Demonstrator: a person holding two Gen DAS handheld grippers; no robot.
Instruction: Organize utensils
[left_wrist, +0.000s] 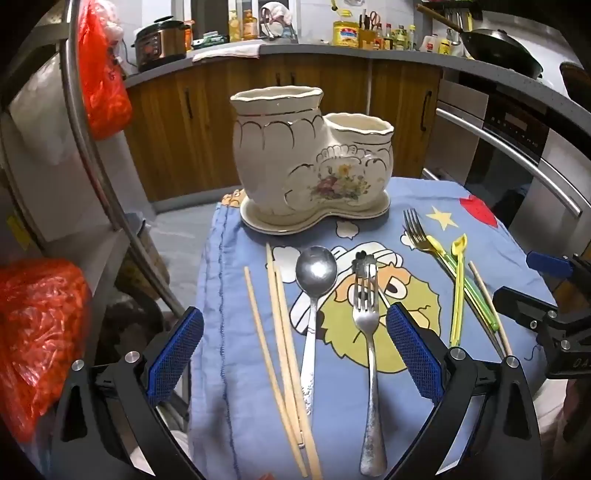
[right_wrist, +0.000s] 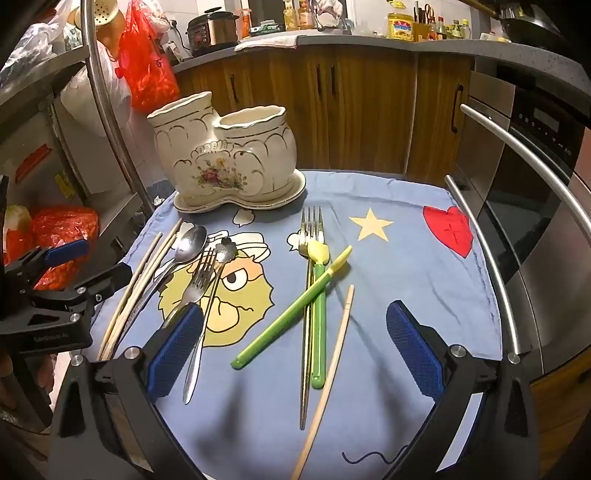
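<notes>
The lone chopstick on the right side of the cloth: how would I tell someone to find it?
Start at the cream ceramic holder at the back of the blue cartoon cloth, then come forward and right past the green-handled utensils. The single chopstick lies just right of them, pale wood, plain and alone, unlike the three chopsticks grouped at the cloth's left edge.

Holder (left_wrist: 310, 158) stands behind; chopsticks (left_wrist: 284, 343), spoon (left_wrist: 314, 295), fork (left_wrist: 367, 354) lie left to right.

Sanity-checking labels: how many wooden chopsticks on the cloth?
4 chopsticks: three left of the spoon, one on the right beside the green utensils. None appears hidden.
</notes>
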